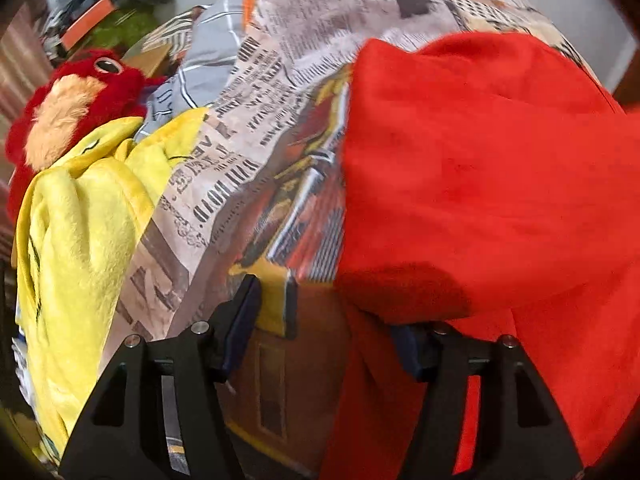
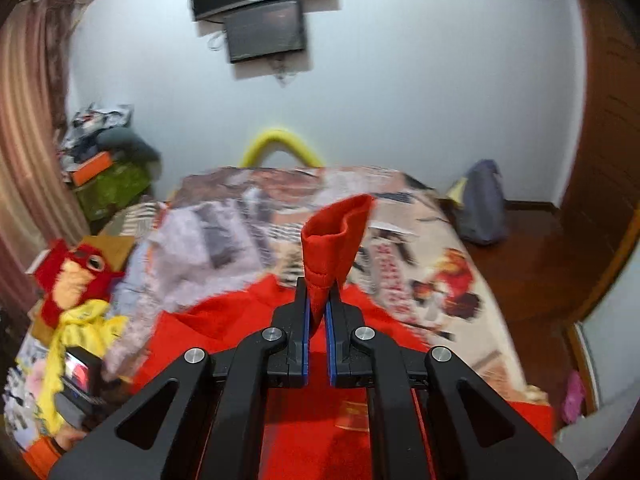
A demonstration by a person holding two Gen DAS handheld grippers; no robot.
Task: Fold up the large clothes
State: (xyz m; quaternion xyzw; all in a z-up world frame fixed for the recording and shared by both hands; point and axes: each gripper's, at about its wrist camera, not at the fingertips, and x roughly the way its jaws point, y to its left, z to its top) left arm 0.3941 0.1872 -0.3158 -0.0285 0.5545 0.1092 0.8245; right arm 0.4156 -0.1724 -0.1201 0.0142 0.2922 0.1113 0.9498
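The right gripper (image 2: pixel 318 300) pinched the soft red fleece garment's (image 2: pixel 240 320) cuff; the left gripper (image 1: pixel 320 316) gaped, needing a matching grip.

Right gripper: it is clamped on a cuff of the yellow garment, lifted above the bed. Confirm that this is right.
Not quite: the colour is wrong. In the right wrist view the right gripper is clamped on a cuff of the red garment, lifted above the bed. The yellow cloth lies untouched at the left edge of the bed, beside the red plush toy.
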